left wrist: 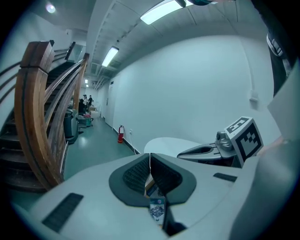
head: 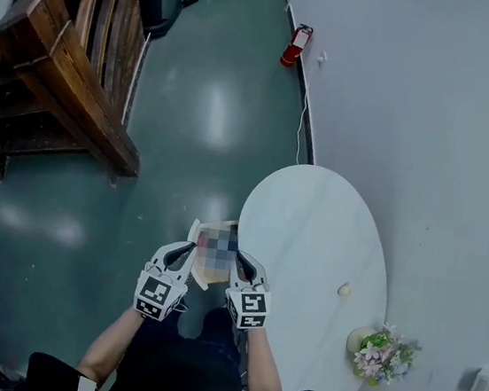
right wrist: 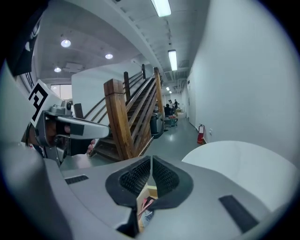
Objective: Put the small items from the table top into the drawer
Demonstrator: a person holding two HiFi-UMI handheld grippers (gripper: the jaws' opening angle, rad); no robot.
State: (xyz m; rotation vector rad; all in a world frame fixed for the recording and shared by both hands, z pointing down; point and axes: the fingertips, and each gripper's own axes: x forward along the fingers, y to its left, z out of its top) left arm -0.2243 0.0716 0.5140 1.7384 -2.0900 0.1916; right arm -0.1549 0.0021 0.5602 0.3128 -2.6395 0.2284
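On bench, 3 o'clock of shut, empty left gripper and right gripper, item lies; right gripper best opened before approach.

Left gripper, right gripper: pale grey shells, black ribbed pads, each carrying a white cube with black square markers. Person: dark top, short dark sleeves.
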